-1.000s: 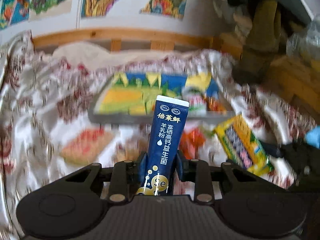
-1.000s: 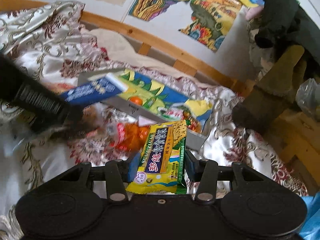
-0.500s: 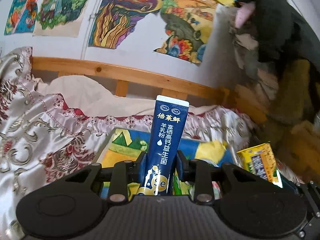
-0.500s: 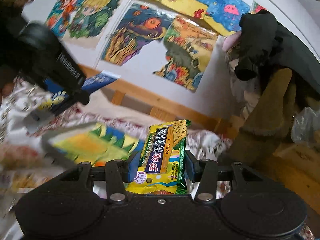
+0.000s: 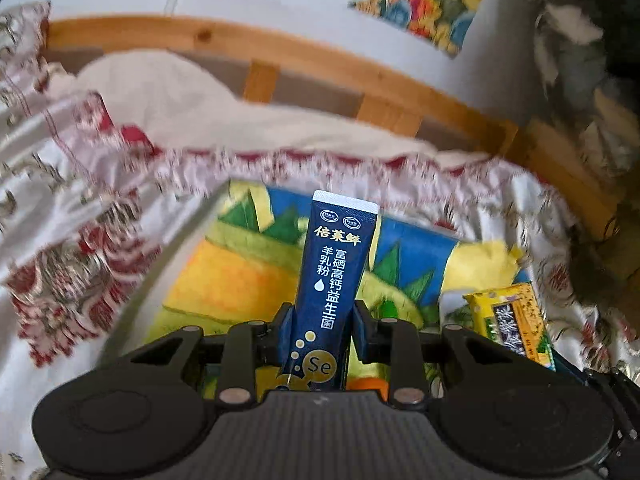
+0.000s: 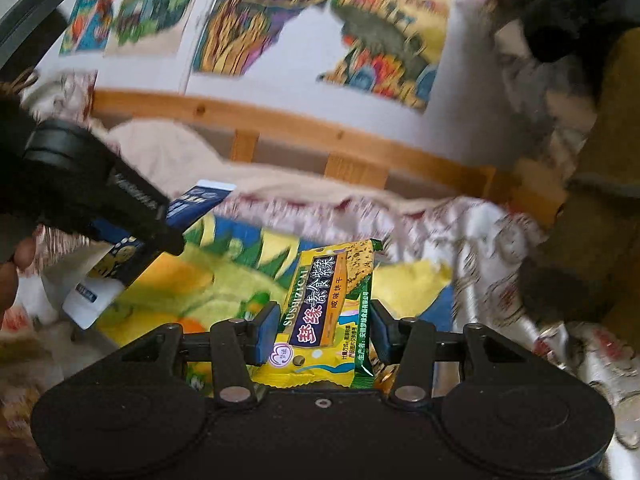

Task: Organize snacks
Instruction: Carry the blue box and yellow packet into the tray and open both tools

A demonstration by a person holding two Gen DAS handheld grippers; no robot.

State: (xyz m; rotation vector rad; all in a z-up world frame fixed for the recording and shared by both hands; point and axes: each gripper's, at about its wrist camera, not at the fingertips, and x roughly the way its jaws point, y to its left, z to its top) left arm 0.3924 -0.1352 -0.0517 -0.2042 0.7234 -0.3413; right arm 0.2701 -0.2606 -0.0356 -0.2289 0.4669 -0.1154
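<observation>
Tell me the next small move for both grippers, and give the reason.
Probably lower both toward the colourful tray and then release. The left gripper is shut on the blue sachet, the right gripper on the yellow biscuit packet, and both packets hang over the tray's picture surface, not yet set down.

We lose the blue sachet's (image 5: 334,280) foot behind the left gripper's body. At four o'clock the yellow biscuit pack (image 5: 516,324) is partly hidden. Wall posters (image 6: 376,36) at twelve o'clock blur, cropped.
</observation>
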